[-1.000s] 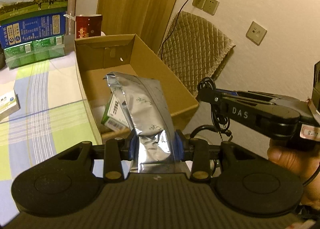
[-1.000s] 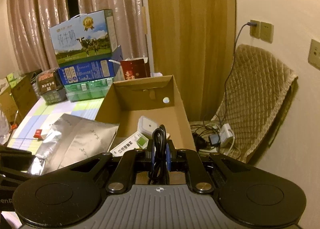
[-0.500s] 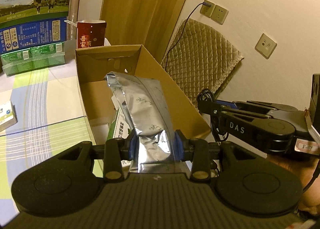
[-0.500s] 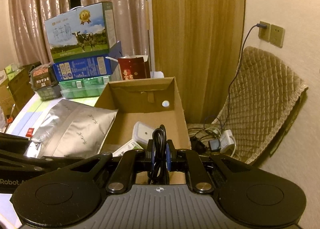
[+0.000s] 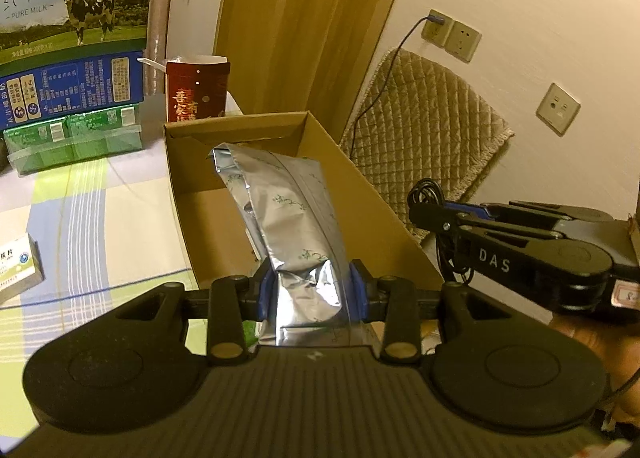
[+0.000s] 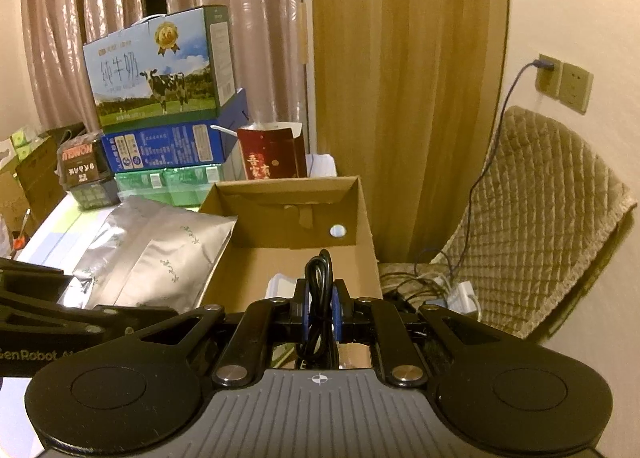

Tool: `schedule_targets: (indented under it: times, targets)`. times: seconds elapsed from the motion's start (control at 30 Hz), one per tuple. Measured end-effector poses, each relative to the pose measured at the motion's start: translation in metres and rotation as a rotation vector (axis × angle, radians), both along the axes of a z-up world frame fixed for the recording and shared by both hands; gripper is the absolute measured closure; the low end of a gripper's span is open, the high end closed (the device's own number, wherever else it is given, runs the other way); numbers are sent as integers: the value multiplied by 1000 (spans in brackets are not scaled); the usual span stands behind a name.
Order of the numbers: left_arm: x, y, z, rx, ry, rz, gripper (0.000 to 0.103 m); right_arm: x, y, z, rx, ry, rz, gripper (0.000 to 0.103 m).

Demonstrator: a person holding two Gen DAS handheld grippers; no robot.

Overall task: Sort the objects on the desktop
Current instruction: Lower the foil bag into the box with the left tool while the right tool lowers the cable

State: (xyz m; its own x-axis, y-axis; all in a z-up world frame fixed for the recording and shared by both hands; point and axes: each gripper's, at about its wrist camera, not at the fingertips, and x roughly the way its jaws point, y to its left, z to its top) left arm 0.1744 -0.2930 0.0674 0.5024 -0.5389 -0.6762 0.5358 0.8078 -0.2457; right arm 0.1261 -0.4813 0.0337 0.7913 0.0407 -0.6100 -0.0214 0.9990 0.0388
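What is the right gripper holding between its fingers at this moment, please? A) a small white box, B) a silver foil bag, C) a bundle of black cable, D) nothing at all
C: in the right wrist view the right gripper is shut on a bundle of black cable in front of the cardboard box, while the silver foil bag is clamped in the left gripper.

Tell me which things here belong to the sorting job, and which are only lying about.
Job: silver foil pouch in left gripper; coiled black cable in right gripper; open cardboard box.

Lying about: milk carton box, red paper bag, quilted cushion.
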Motion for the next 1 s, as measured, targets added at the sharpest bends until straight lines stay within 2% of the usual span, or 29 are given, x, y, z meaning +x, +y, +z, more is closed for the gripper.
schedule_targets:
  times: [0.4, 0.8, 0.87, 1.0]
  targets:
    - [27, -5, -11, 9, 15, 4, 70, 22, 1, -15, -7, 29, 8, 95]
    - [41, -11, -15, -3, 11, 7, 72, 36, -3, -16, -18, 28, 7, 95]
    - [44, -11, -16, -3, 21, 19, 67, 37, -4, -16, -17, 29, 6, 95]
    - [42, -8, -16, 8, 2, 23, 67, 37, -5, -18, -19, 33, 7, 95]
